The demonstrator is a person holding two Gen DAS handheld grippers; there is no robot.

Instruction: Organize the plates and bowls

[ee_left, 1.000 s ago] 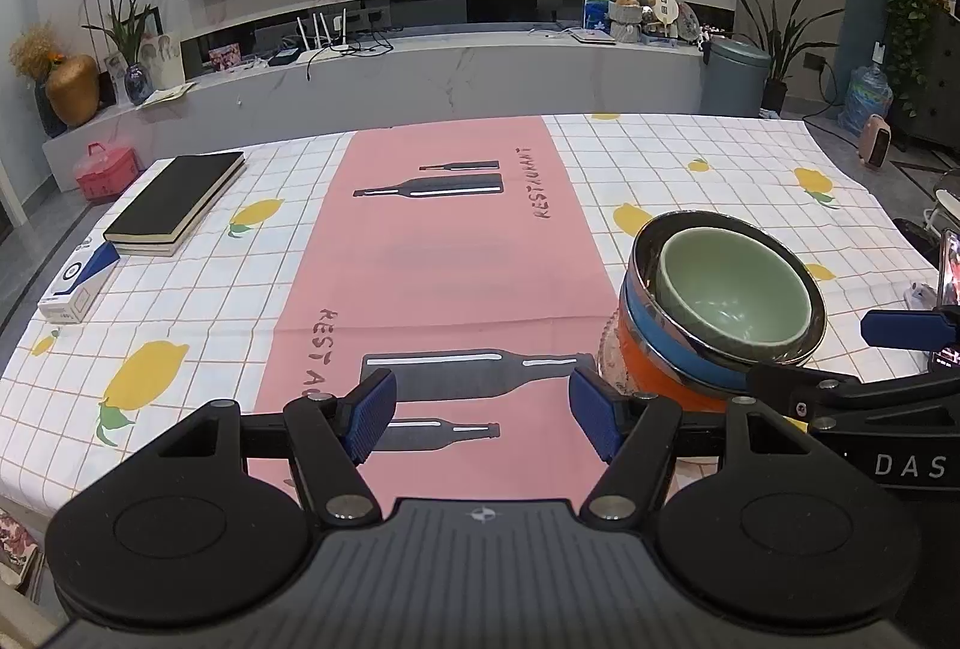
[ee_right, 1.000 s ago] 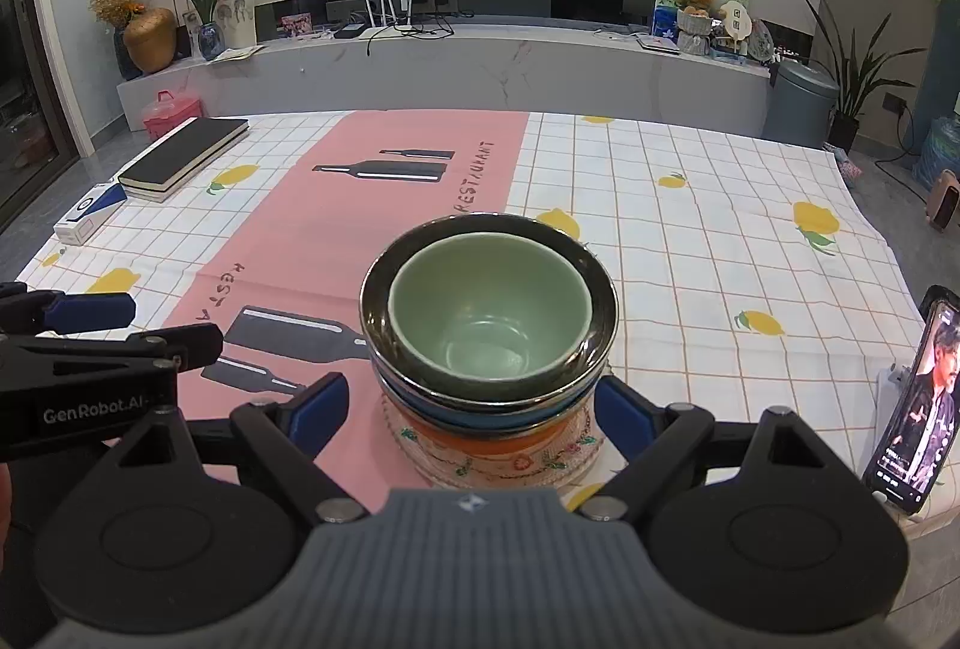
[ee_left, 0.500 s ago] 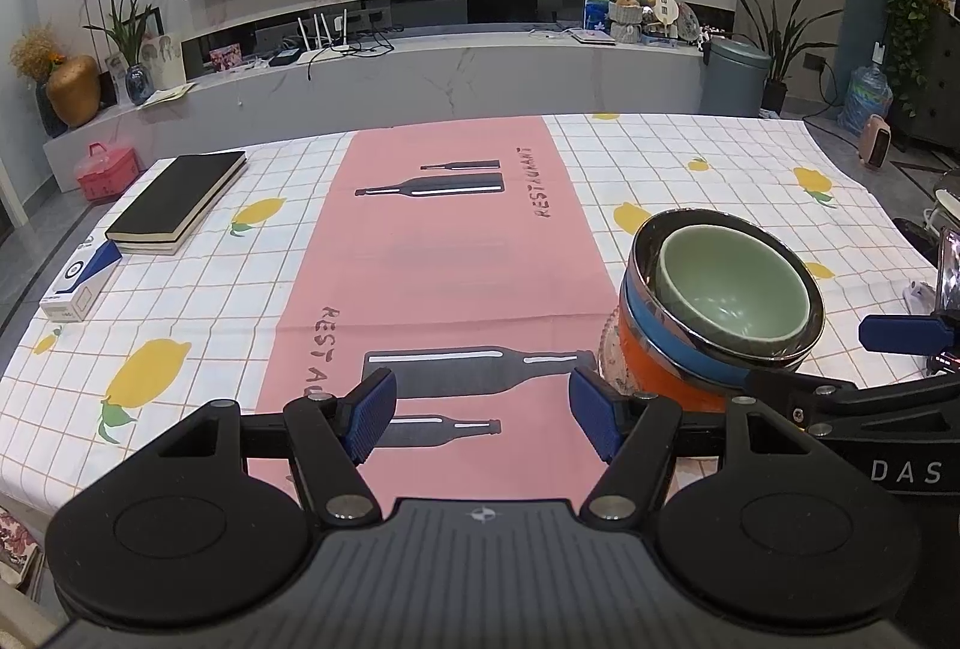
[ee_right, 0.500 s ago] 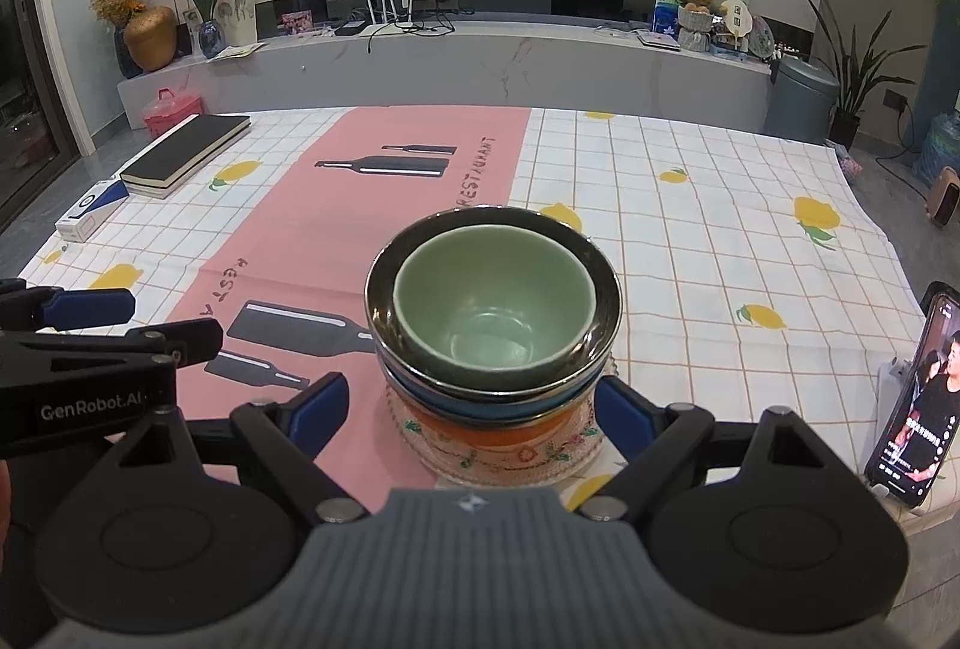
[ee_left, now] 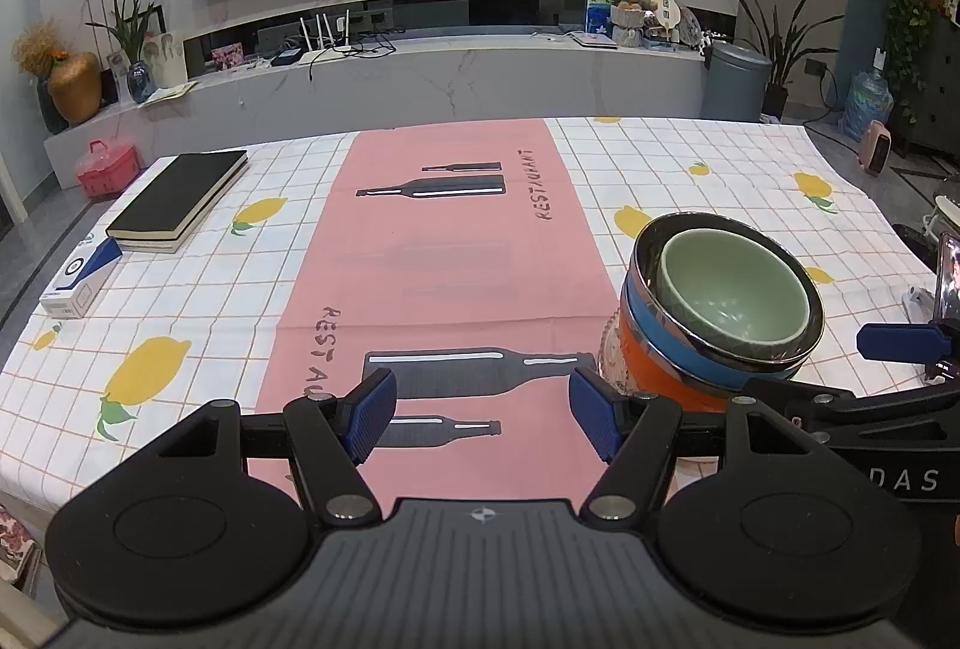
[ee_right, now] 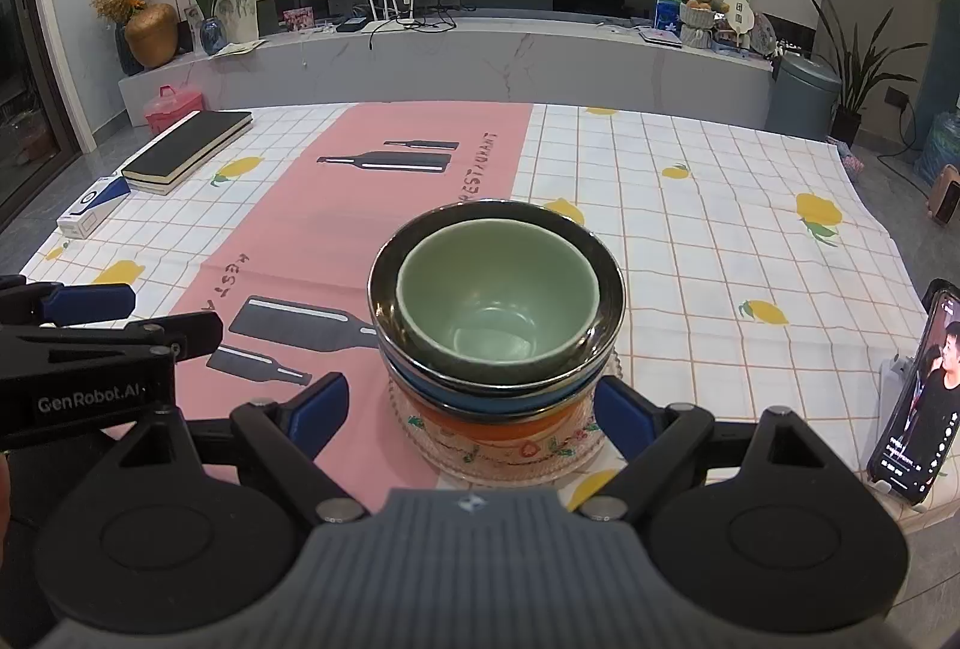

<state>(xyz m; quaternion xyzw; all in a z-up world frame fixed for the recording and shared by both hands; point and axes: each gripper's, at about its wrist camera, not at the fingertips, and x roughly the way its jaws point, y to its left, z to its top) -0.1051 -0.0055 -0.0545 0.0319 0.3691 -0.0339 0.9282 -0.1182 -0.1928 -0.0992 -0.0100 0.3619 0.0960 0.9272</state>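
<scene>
Green glaze tops the stack: your green bowl (ee_right: 498, 313) sits nested in a shiny metal bowl (ee_right: 606, 289), which rests on a blue bowl (ee_right: 480, 397), then an orange bowl (ee_right: 480, 424), all standing on a clear patterned glass plate (ee_right: 570, 454). In your right wrist view the stack sits dead centre, just ahead of your right hand-held gripper (ee_right: 468, 412). Its blue pads stand wide apart, one at 9 o'clock of the plate and one at 3 o'clock, flanking the stack's base; whether they touch the plate you cannot tell from here, and nothing shows them squeezing it.

Your left hand-held gripper (ee_left: 480, 415) is spread open over the pink runner (ee_left: 444, 253) of the checked lemon tablecloth (ee_left: 180, 289), with nothing between its pads. From that view the stack lies at 2 o'clock, just beside the right pad.

Farther off on the desk (ee_right: 720, 205), a black notebook (ee_right: 186, 148) lies at 10 o'clock with a small blue-and-white box (ee_right: 93, 208) near it. A phone (ee_right: 918, 397) stands propped at 3 o'clock by the desk's edge, its screen lit.
</scene>
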